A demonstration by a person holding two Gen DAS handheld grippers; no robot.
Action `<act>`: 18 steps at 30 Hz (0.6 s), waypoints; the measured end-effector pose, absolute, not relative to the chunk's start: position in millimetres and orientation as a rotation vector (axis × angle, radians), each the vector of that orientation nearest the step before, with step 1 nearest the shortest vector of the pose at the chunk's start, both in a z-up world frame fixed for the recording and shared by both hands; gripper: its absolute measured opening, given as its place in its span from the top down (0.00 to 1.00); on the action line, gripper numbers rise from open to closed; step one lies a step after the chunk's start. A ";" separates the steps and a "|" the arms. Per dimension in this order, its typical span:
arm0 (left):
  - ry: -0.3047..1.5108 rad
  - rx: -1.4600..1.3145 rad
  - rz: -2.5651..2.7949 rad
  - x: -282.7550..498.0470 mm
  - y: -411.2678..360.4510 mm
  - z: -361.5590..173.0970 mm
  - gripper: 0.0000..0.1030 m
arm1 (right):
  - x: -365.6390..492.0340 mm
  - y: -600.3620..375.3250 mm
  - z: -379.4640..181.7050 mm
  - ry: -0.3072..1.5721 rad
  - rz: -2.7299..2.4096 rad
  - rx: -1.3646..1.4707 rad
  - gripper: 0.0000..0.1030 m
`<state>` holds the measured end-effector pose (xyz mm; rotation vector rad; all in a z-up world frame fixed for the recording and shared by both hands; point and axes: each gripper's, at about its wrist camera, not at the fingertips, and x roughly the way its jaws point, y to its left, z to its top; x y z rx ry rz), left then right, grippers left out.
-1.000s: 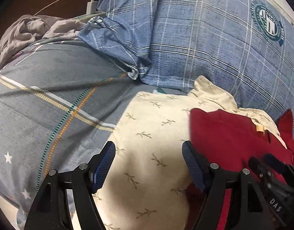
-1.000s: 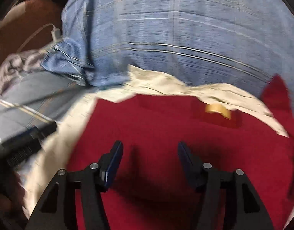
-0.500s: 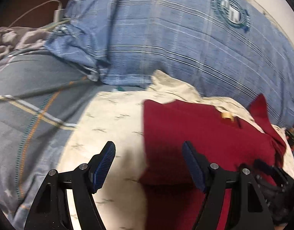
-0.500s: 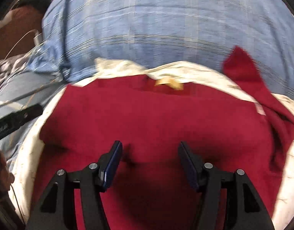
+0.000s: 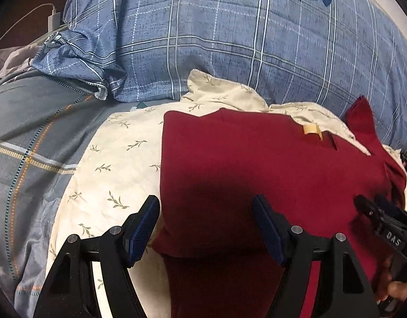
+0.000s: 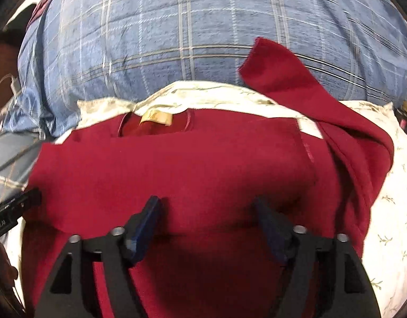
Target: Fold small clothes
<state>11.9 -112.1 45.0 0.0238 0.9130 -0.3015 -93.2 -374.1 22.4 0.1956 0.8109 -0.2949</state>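
Fabric of a dark red knit shirt [image 5: 256, 164] lies flat on the cream leaf-print cloth [image 5: 116, 164], against its far edge by the blue plaid pillow [image 5: 230, 42]. The left gripper [image 5: 206, 228] hangs released over the shirt's left fold edge. The right gripper [image 6: 206, 225], jaws just widened, hangs unclenched above its middle, holding nothing. A tan neck label [image 6: 155, 118] is unreadable; the right gripper's side in the left view reads "DAS".

A red garment [image 5: 256, 164] lies on a cream leaf-print cloth [image 5: 116, 164], below a blue plaid pillow [image 5: 216, 39]. The left gripper [image 5: 206, 228] hangs open over the garment's left edge. The right gripper [image 5: 384, 220] shows at right, over the garment.
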 end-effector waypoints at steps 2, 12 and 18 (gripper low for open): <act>0.917 0.028 -0.302 12.3 -114.9 43.3 0.30 | -88.2 -364.2 18.1 0.830 -0.293 0.143 0.05; 0.902 0.022 -0.299 11.7 -111.8 44.8 0.30 | -89.2 -362.8 15.0 0.819 -0.278 0.138 0.00; 0.900 0.009 -0.308 8.9 -108.8 47.4 0.30 | -89.2 -363.6 14.0 0.817 -0.273 0.146 0.00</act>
